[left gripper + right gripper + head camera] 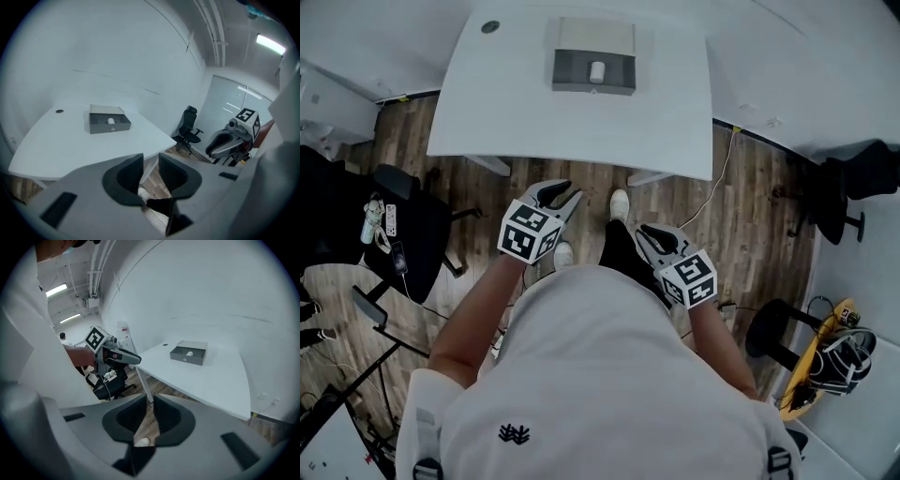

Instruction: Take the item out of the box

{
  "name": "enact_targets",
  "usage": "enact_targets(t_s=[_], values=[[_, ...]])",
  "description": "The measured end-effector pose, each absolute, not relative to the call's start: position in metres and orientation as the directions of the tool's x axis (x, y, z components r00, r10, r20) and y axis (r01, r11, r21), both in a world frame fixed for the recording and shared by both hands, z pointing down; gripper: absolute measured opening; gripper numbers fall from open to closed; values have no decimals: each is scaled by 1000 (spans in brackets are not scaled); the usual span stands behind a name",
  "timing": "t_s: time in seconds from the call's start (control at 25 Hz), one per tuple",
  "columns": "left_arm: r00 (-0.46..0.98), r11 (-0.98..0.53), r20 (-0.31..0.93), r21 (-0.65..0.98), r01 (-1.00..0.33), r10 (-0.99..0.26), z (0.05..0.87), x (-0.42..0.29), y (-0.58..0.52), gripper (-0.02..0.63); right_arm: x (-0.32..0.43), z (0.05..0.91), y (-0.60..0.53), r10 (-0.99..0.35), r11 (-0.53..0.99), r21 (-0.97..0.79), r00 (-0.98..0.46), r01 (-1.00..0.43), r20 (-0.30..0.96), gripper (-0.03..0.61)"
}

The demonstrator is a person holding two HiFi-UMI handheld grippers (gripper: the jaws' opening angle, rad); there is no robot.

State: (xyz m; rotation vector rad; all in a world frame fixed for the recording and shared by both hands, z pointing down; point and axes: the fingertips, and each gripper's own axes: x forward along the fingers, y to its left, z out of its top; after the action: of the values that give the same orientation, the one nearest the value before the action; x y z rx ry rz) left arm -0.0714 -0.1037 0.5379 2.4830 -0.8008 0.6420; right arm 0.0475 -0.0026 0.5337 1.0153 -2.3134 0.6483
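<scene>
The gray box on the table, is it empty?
No, a small white item lies inside the open gray box in the head view.

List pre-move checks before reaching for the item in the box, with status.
1. Grey open-topped box sits on white table: ok.
2. Small white cylindrical item visible inside box: ok.
3. Left gripper jaws apart, nothing between: ok.
4. Right gripper jaws slightly apart, nothing between: ok.
5. Grippers near box: not ok, both over the wooden floor, short of the table edge.
6. Approach across table to box unobstructed: ok.
</scene>
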Motion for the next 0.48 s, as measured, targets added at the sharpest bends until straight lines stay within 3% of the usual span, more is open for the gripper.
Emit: enact_targets(t_s=[0.48], values=[[562, -590, 628, 195, -783, -539, 545, -27, -270, 110, 111, 525, -140, -463, 713, -219, -682, -666, 567, 48]])
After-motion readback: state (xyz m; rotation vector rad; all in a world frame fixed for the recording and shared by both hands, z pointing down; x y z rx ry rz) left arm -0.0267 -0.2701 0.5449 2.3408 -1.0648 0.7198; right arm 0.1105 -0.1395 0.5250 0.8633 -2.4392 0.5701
